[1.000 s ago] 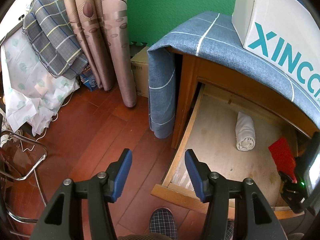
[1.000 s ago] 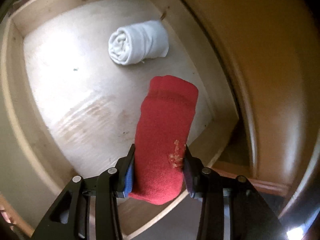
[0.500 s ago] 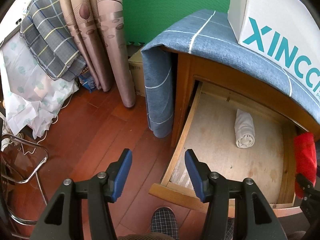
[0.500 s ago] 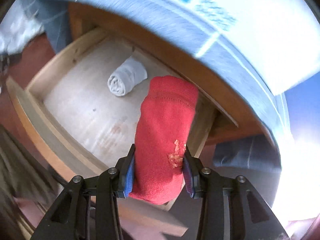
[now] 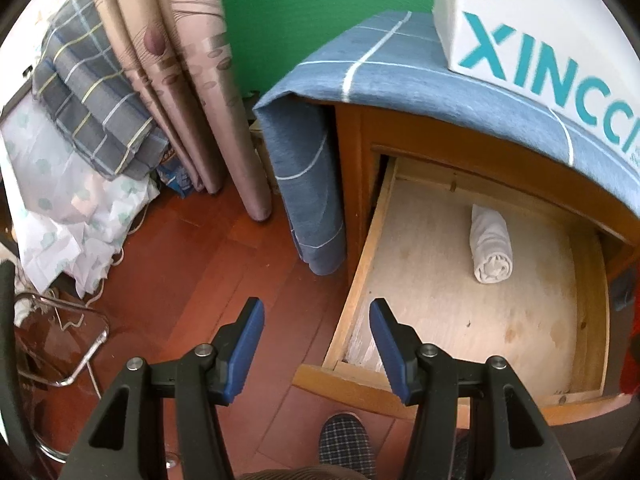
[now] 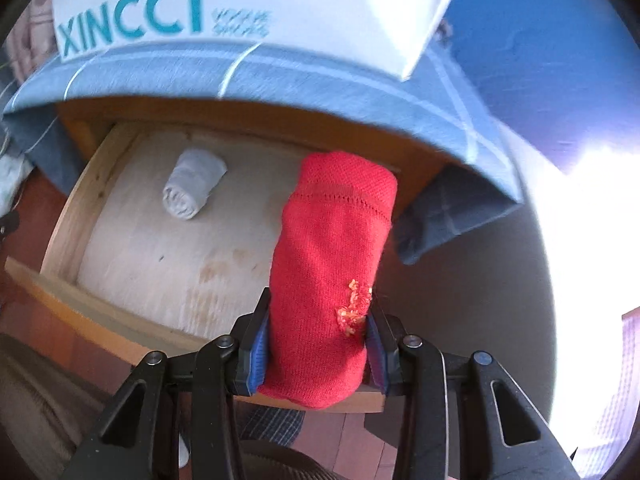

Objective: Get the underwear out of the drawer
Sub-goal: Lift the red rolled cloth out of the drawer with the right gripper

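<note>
My right gripper [image 6: 318,332] is shut on a rolled red underwear [image 6: 332,264] and holds it up in front of the open wooden drawer [image 6: 64,216], above its right front corner. A rolled white underwear [image 6: 194,188] lies on the drawer floor toward the back; it also shows in the left wrist view [image 5: 491,250]. My left gripper [image 5: 316,340] is open and empty, hovering over the floor by the drawer's [image 5: 360,276] front left corner. A sliver of the red roll [image 5: 632,352] shows at the right edge of that view.
A blue checked cloth [image 5: 400,64] covers the cabinet top, with a white XINCCI box [image 5: 540,32] on it. Curtains [image 5: 188,80], folded bedding [image 5: 92,120] and a metal chair frame [image 5: 72,340] stand left on the red wood floor. A slippered foot [image 5: 346,448] is below the drawer front.
My right gripper has lifted the red roll out of the drawer, up and back to the right. The left gripper has stayed open and shifted slightly.
</note>
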The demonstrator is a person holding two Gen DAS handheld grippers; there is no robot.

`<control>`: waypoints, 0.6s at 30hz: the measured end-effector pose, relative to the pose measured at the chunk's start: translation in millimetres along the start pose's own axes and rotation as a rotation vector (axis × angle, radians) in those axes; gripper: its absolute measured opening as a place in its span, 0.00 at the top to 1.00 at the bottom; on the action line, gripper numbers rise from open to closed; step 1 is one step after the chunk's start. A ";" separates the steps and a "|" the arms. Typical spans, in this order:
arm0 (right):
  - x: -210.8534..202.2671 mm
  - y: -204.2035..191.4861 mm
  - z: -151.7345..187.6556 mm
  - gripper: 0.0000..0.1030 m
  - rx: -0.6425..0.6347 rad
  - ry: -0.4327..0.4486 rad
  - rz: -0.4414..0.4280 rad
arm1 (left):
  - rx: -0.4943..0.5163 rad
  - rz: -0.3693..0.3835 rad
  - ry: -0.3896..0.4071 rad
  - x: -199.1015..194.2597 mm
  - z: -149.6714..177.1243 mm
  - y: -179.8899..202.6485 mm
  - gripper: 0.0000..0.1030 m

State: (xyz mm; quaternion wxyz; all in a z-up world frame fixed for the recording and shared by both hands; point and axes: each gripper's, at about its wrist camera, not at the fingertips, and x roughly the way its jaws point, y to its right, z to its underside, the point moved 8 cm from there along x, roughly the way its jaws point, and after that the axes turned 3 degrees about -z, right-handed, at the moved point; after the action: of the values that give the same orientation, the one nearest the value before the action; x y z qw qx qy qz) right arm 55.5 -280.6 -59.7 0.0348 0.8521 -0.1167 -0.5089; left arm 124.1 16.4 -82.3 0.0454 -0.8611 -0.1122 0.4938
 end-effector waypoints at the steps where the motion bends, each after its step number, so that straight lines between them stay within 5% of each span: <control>1: -2.9 4.0 1.1 0.63 0.021 0.007 0.012 | 0.013 -0.007 0.004 -0.6 0.2 1.6 0.46; 18: -17.0 19.7 5.5 0.63 0.099 0.029 -0.029 | 0.306 0.025 -0.004 6.9 -8.8 59.3 0.46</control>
State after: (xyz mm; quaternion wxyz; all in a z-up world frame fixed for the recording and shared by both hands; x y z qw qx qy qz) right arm 39.7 -295.4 -44.2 -0.0130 0.8617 -0.1290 -0.4906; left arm 143.8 -39.3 -94.8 0.1698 -0.8446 -0.0252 0.5071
